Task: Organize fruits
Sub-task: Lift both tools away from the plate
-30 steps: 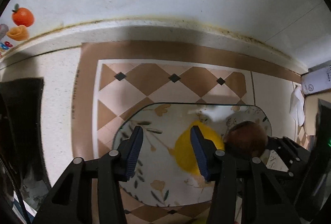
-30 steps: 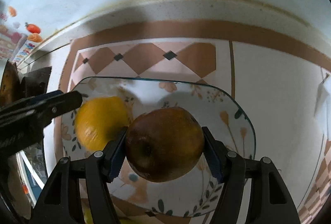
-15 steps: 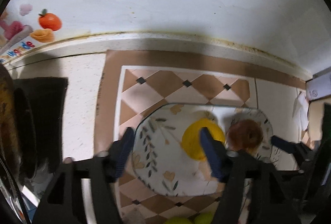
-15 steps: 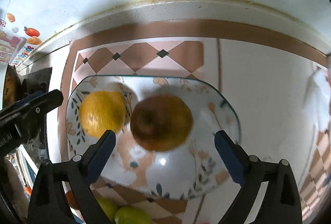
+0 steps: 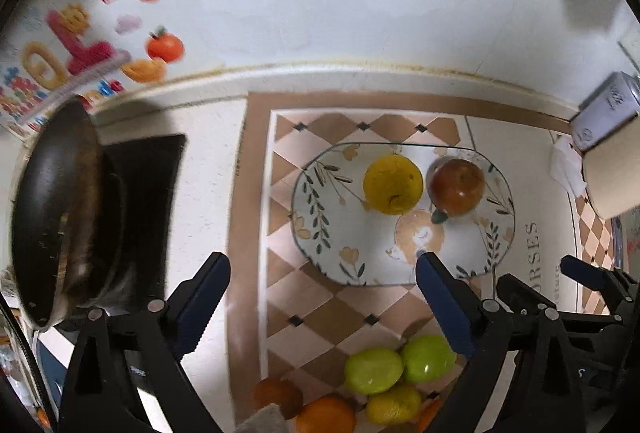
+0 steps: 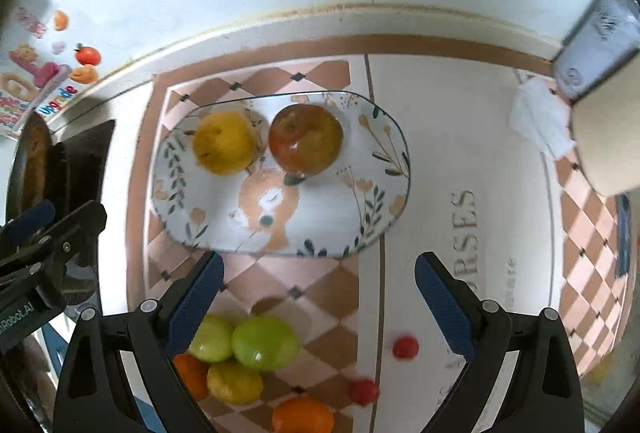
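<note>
A floral oval plate (image 6: 362,207) (image 5: 332,253) lies on the patterned mat. On it sit a yellow orange (image 6: 224,143) (image 5: 393,183) and a red-brown apple (image 6: 306,144) (image 5: 456,186), side by side. My right gripper (image 6: 316,285) is open and empty, pulled back above the plate's near rim. My left gripper (image 5: 322,287) is open and empty, to the plate's left front. A pile of loose fruit lies near me: green fruits (image 6: 264,343) (image 5: 374,369), a lemon (image 6: 234,381), oranges (image 6: 302,415) (image 5: 326,415), small red fruits (image 6: 405,347).
A dark pan (image 5: 60,217) stands on a black stove at the left. A white box (image 6: 598,45), a tissue (image 6: 540,121) and a beige container (image 6: 612,137) stand at the right. A wall with stickers (image 5: 164,47) runs behind the counter.
My right gripper opened, left the apple on the plate beside the orange, and drew back. My left gripper opened wider and drew back too. The loose fruit pile came into view.
</note>
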### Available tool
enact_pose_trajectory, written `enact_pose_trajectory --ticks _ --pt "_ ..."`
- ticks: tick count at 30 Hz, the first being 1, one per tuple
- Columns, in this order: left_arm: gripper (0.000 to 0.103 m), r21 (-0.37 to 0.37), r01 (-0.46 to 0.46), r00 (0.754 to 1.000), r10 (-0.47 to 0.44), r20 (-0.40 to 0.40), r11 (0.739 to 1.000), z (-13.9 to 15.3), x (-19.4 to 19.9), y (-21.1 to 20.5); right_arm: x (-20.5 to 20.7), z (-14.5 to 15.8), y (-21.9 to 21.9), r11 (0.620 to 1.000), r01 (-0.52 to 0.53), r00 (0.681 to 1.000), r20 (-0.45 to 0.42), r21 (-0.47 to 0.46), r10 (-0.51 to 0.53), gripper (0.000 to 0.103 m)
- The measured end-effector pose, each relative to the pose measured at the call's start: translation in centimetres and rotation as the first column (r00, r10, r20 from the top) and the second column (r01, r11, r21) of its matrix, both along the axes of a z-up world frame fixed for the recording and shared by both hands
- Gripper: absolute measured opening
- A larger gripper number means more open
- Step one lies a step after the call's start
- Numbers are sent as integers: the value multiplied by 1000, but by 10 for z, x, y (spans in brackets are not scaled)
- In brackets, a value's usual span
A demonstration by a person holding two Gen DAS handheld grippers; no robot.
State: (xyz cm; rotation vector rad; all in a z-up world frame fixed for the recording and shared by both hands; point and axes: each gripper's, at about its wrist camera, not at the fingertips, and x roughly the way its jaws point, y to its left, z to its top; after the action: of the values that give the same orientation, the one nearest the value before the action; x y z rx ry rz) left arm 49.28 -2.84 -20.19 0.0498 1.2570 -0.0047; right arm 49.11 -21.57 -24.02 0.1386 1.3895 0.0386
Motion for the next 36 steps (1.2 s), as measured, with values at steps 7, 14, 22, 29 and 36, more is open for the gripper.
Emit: enact_pose_trajectory --ticks 7,14,22,29,36 --pt "95 13 22 993 -23 120 1000 51 -49 -2 -52 58 13 999 13 992 127 -32 -9 98" --pt "95 5 29 981 -30 194 1000 88 -91 1 -95 103 16 999 33 977 213 -43 -23 98" --pt "95 -24 29 973 -23 231 999 107 -121 7 -134 136 13 998 58 961 272 -26 -49 98" --pt "103 -34 10 984 -4 180 999 92 -127 21 -149 125 8 998 58 970 236 31 -64 98" --pt "103 36 -33 999 33 -3 999 14 -130 44 -152 37 12 989 34 999 7 146 -36 98"
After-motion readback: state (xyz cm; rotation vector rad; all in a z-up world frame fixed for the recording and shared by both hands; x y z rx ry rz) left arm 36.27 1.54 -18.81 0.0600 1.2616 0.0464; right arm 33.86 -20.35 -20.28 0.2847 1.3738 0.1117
